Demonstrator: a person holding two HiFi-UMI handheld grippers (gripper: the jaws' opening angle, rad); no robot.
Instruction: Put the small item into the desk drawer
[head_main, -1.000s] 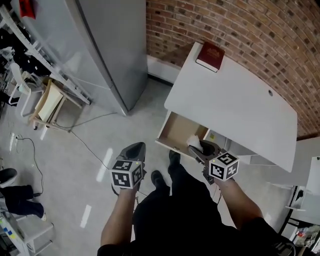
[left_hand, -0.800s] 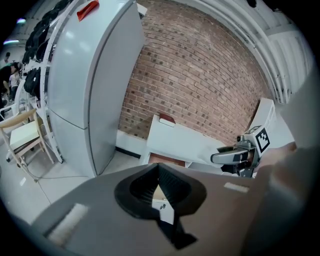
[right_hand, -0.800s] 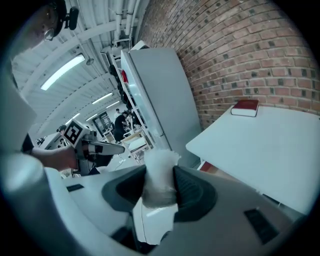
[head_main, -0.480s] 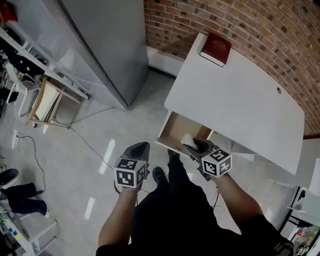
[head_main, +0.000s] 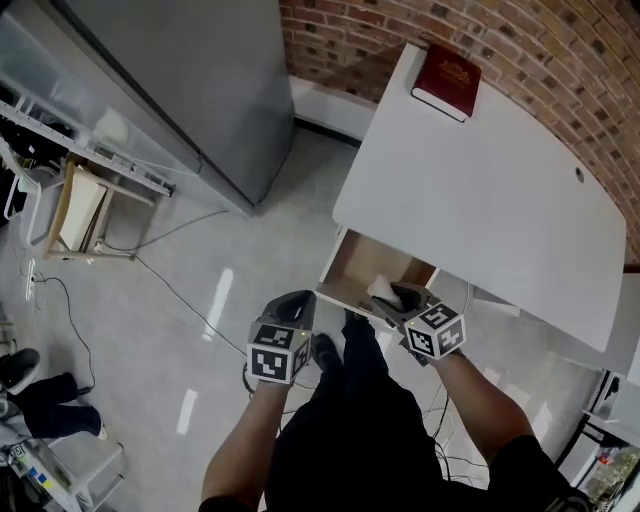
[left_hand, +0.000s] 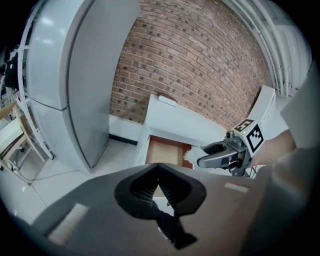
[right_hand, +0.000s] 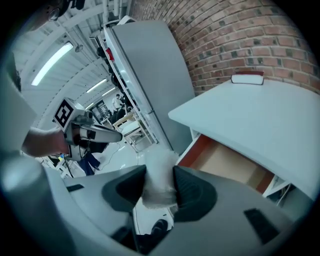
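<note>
Jaws of the right tongs (right_hand: 157, 182) press from both sides on a small white crumpled item (right_hand: 159, 172), which keeps them fairly wide apart. They hold it over the front part of the open drawer (head_main: 352, 262) under the white desk (head_main: 480, 200). The left tongs (left_hand: 159, 182) are closed with nothing between the jaws and hang over the floor beside the drawer. A dark red book (head_main: 447, 80) lies at the desk's far corner, by the brick wall (head_main: 560, 60)
</note>
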